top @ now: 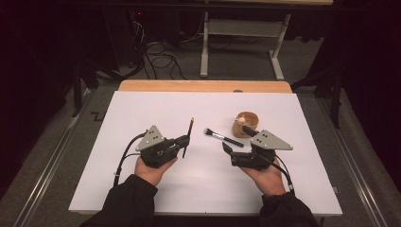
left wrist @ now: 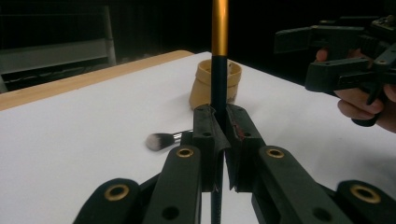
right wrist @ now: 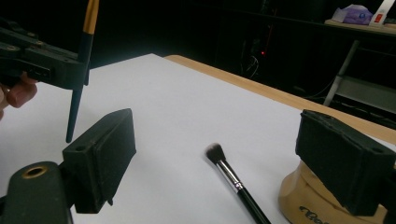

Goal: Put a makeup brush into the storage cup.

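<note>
My left gripper (top: pixel 186 143) is shut on a thin dark-handled stick with a gold upper part (top: pixel 190 127), gripped near its middle. In the left gripper view the jaws (left wrist: pixel 219 114) pinch that stick (left wrist: pixel 220 28), which stands upright. A black makeup brush (top: pixel 222 137) with a pale tuft lies flat on the white sheet. A round wooden cup (top: pixel 247 124) stands just right of it. My right gripper (top: pixel 238 138) is open, and its jaws straddle the brush's handle end without pressing it. In the right gripper view (right wrist: pixel 224 163) the brush (right wrist: pixel 233 179) lies between the two wide pads, with the cup (right wrist: pixel 299 200) behind the right pad.
A white sheet (top: pixel 156 109) covers the table, with a bare wooden strip (top: pixel 203 86) along the far edge. Beyond it are a dark floor with cables (top: pixel 161 61) and a grey table frame (top: pixel 204 47). Both hands hold the grippers at the near side.
</note>
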A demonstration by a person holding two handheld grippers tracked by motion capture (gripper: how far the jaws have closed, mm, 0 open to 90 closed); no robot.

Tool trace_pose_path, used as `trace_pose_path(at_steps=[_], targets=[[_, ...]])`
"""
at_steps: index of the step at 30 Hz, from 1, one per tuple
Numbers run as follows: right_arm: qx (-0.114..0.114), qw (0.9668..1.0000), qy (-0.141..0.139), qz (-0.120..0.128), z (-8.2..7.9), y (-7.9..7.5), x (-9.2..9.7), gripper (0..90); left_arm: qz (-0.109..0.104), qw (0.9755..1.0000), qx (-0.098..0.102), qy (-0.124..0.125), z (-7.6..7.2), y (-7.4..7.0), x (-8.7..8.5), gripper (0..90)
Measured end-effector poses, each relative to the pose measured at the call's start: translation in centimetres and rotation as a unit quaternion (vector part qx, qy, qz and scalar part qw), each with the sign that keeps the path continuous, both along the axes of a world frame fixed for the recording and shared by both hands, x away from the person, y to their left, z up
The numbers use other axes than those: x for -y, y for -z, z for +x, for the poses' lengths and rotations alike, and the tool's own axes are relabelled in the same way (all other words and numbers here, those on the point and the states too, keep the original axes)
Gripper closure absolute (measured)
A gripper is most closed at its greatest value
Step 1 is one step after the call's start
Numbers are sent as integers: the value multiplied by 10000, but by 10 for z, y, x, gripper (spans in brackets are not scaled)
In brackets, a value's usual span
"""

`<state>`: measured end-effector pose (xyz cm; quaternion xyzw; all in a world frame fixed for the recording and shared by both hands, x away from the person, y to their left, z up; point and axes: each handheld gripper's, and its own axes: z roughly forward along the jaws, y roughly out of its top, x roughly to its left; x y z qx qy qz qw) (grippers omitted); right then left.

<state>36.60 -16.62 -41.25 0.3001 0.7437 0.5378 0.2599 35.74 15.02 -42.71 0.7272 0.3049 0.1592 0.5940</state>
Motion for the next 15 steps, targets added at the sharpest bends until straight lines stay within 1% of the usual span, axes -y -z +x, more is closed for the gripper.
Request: trace_pose_path(at_steps=[8, 11, 15], targets=[[-30, 10000, -66, 38, -2, 0, -3, 150, -103, 9998, -20, 176, -5, 2, 10, 836], [-77, 9998, -139, 110, -3, 0, -5, 157, -130, 9996, -44, 258, -7, 4, 14, 836], [-112, 9996, -244, 110, -4, 1, -10, 159, -91, 9993, -42, 366, -9, 6, 20, 836]])
